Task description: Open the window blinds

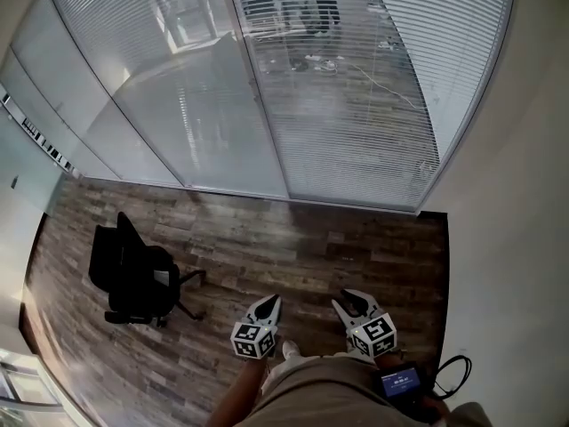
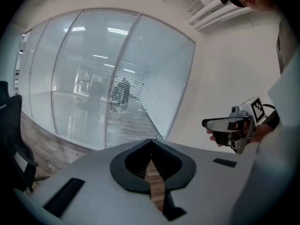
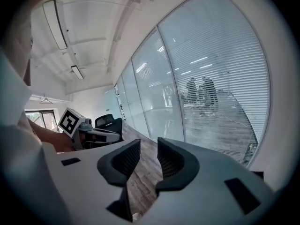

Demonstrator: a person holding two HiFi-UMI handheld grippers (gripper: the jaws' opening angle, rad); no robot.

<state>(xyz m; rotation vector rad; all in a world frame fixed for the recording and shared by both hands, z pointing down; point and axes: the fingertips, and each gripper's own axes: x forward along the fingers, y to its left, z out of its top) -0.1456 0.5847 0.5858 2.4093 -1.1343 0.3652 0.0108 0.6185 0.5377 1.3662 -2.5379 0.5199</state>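
Note:
The window blinds [image 1: 356, 87] hang shut behind a glass panel at the right of the glass wall, with thin white level slats; they also show in the left gripper view [image 2: 154, 78] and the right gripper view [image 3: 220, 78]. Both grippers hover over the wood floor, well short of the glass. My left gripper [image 1: 268, 305] is shut with nothing between its tips [image 2: 150, 142]. My right gripper [image 1: 348, 302] stands beside it, open and empty, with a clear gap between its ribbed pads [image 3: 149, 146]. Each gripper shows in the other's view, the right gripper [image 2: 208, 123] and the left gripper [image 3: 112, 136].
A black office chair [image 1: 133, 278] stands on the floor to the left. The glass wall [image 1: 160, 96] carries on to the left with lighter panels. A plain white wall [image 1: 507, 194] closes the right side. A black cable [image 1: 453, 367] lies by my feet.

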